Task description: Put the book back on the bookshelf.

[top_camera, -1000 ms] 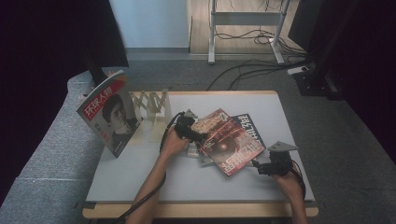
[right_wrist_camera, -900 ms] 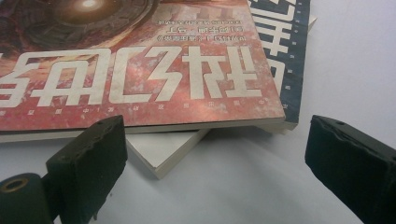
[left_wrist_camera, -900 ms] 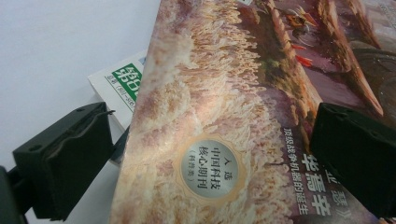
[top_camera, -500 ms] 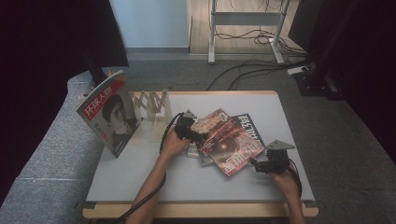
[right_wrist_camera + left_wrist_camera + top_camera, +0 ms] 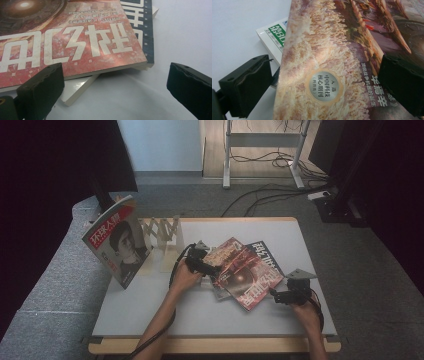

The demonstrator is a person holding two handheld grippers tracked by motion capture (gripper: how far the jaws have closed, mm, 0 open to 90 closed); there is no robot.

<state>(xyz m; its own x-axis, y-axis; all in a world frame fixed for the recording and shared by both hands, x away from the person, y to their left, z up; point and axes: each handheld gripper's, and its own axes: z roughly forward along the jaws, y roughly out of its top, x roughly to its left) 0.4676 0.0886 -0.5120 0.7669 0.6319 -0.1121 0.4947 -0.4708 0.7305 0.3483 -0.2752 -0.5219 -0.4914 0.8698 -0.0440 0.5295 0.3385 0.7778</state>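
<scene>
Tabletop (image 5: 150,305): lying pale and wide, carrying everything else.
Upright magazine (image 5: 118,240): standing at the far left edge of the tabletop, leaning against the wooden rack, showing a red title band and a portrait cover.
Red magazine (image 5: 246,276): lying on top of a loose pile near the middle of the tabletop, turned at an angle, its right near corner overhanging the ones beneath; in the right gripper view (image 5: 75,42) showing large white characters upside down.
Dark magazine (image 5: 264,256): lying under the red one, sticking out toward the far right; in the right gripper view (image 5: 142,30) showing a dark blue cover with white characters.
White magazine (image 5: 77,90): lying lowest in the pile, its pale corner poking out at the near side; in the left gripper view (image 5: 272,35) showing a green printed block.
Wooden rack (image 5: 162,237): standing just right of the upright magazine, far left of the pile.
Left tongs (image 5: 211,267): resting at the left edge of the pile; in the left gripper view (image 5: 329,82) spread apart, straddling the red magazine's edge, one jaw beside it and one over the cover, not pressing together.
Right tongs (image 5: 274,295): hovering low just right of the pile's near corner; in the right gripper view (image 5: 115,87) released and wide, bare tabletop between the jaws, close to the red magazine's corner but apart from it.
</scene>
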